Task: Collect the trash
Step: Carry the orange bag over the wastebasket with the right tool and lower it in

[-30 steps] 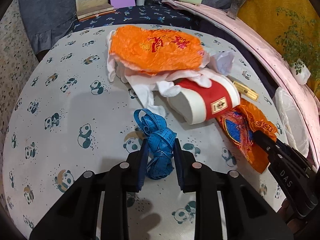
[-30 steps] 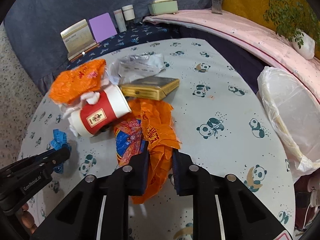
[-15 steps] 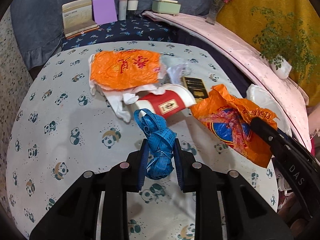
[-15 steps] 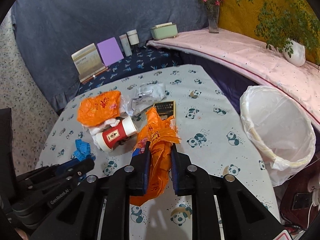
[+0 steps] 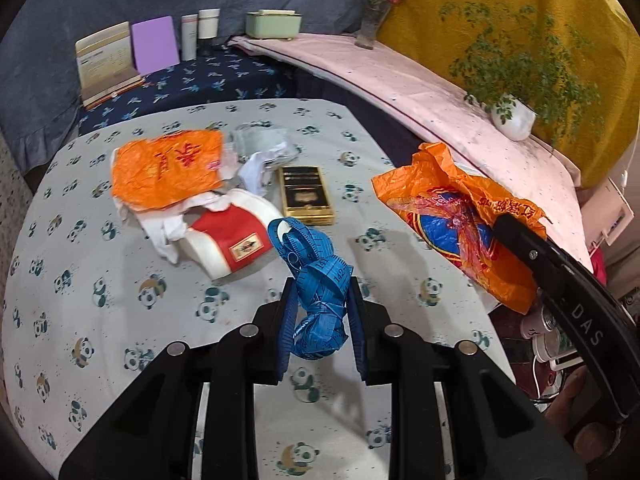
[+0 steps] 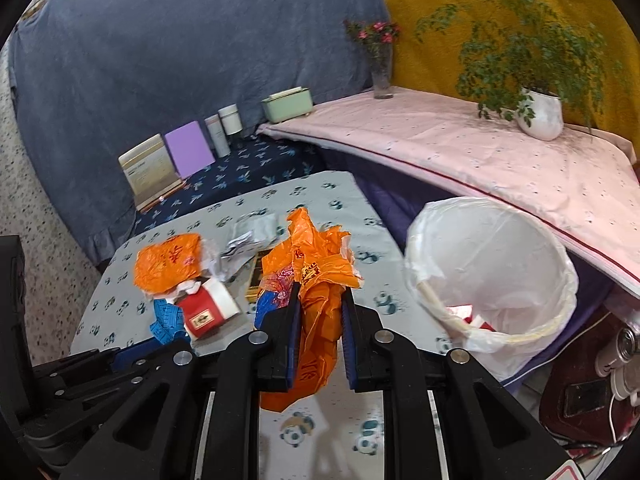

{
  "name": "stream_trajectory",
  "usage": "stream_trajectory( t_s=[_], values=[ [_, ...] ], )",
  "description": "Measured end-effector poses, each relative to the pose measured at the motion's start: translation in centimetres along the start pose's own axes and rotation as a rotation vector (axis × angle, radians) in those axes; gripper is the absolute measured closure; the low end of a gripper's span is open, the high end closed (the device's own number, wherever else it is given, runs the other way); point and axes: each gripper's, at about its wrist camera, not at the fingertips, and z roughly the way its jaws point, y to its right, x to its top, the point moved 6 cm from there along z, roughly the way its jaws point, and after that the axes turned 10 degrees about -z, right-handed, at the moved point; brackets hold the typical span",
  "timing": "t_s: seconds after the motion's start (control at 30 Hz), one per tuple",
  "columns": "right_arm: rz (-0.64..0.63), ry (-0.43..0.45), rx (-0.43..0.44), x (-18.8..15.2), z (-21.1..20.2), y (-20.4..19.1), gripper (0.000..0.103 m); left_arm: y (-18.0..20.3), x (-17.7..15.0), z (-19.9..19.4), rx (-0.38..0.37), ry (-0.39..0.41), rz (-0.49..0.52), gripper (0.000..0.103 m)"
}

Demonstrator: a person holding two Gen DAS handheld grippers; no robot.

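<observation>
My left gripper (image 5: pixel 320 304) is shut on a bunched blue measuring tape (image 5: pixel 316 276) and holds it above the panda-print table (image 5: pixel 100 320). My right gripper (image 6: pixel 320 304) is shut on a crumpled orange plastic bag (image 6: pixel 316 264), lifted off the table; the bag also shows in the left wrist view (image 5: pixel 452 216). A white-lined trash bin (image 6: pixel 492 272) stands open to the right of the table, just right of the bag. On the table lie a red and white paper cup (image 5: pixel 228 236), a flat orange bag (image 5: pixel 168 166), a gold box (image 5: pixel 306 194) and crumpled paper (image 5: pixel 260 148).
A pink-covered ledge (image 6: pixel 480 152) with a potted plant (image 6: pixel 540 112) and a flower vase (image 6: pixel 380 68) runs behind the bin. Books (image 5: pixel 106 64), bottles (image 5: pixel 198 32) and a green box (image 5: pixel 274 24) stand on a dark blue shelf at the back.
Both grippers have risen from the table with their loads. The orange bag has come off the table and moved right, toward the bin. The tape now hangs clear of the cloth.
</observation>
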Motion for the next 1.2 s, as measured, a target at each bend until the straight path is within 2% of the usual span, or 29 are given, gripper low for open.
stream_trajectory(
  t_s=[0.3,0.73,0.93,1.2],
  values=[
    [0.088,0.017,-0.098,-0.8,-1.4,6.4,0.087,5.4,0.3,1.0,-0.046,-0.009,0.08,0.079],
    [0.229,0.013,-0.237,-2.7,-2.0,16.8,0.087,16.7,0.3,5.5,-0.169,-0.067,0.251,0.079],
    [0.272,-0.006,-0.27,-3.6,-0.9,20.1,0.087,20.9,-0.3,8.5,-0.218,-0.107,0.323,0.079],
    [0.313,-0.03,-0.297,-4.5,1.0,22.8,0.087,23.7,-0.4,12.2,-0.25,-0.159,0.365,0.078]
  ],
)
